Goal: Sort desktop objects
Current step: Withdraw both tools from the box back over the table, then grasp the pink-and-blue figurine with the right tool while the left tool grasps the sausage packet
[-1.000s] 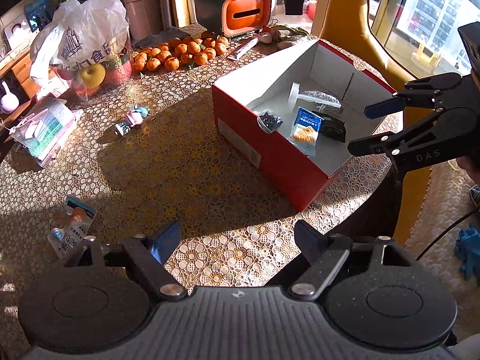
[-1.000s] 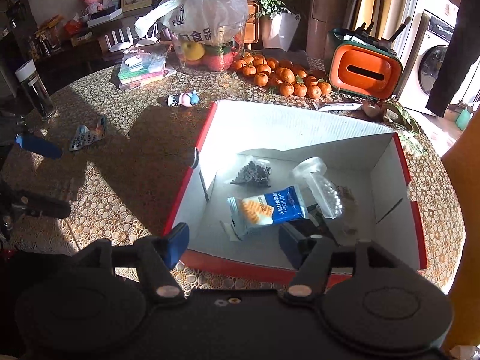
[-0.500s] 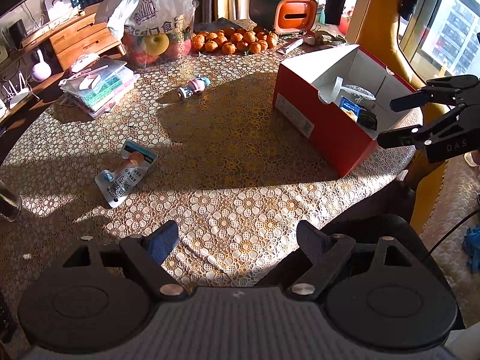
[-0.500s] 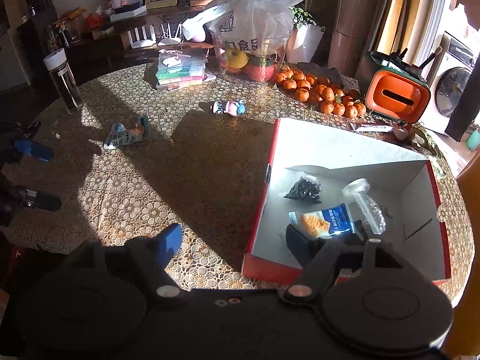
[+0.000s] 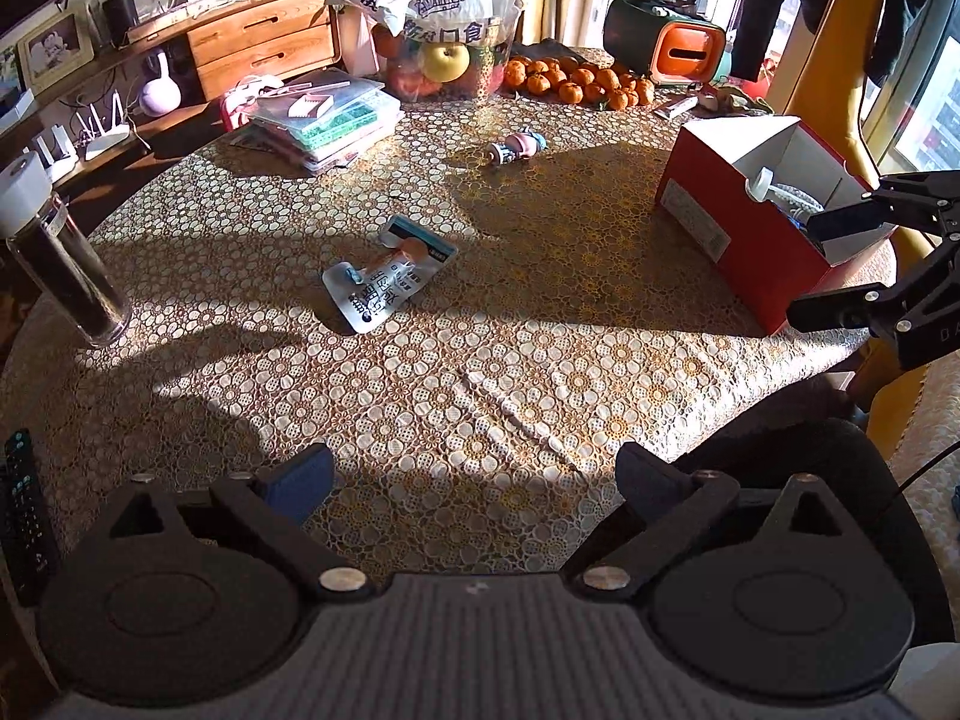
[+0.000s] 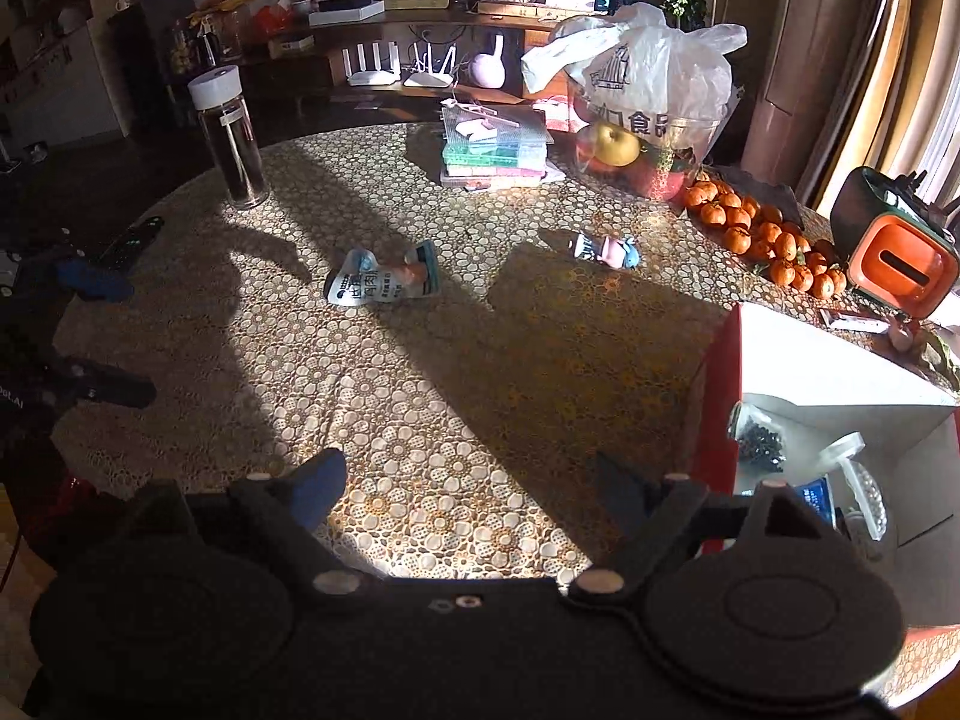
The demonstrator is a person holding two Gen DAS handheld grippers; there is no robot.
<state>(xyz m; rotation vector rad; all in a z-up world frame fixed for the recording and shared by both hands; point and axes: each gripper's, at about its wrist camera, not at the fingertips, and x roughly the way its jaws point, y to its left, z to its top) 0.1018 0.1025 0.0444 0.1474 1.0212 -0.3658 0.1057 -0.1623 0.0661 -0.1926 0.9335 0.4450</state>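
Bare bench (image 5: 480, 372) is lying wide in front of both tongs, giving room to pass. Out in the middle, a flat packet (image 5: 389, 279) and a small toy (image 5: 517, 146) are sitting apart. The red box (image 5: 744, 240) is blocking the right side, a tall bottle (image 5: 57, 258) is standing at the left edge, and books (image 6: 495, 147), a fruit bag (image 6: 645, 102) and oranges (image 6: 762, 237) are crowding the back.

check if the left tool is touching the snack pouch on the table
Apart. The left wrist view shows the open left tool near the table edge, bare tablecloth between it and the snack pouch.
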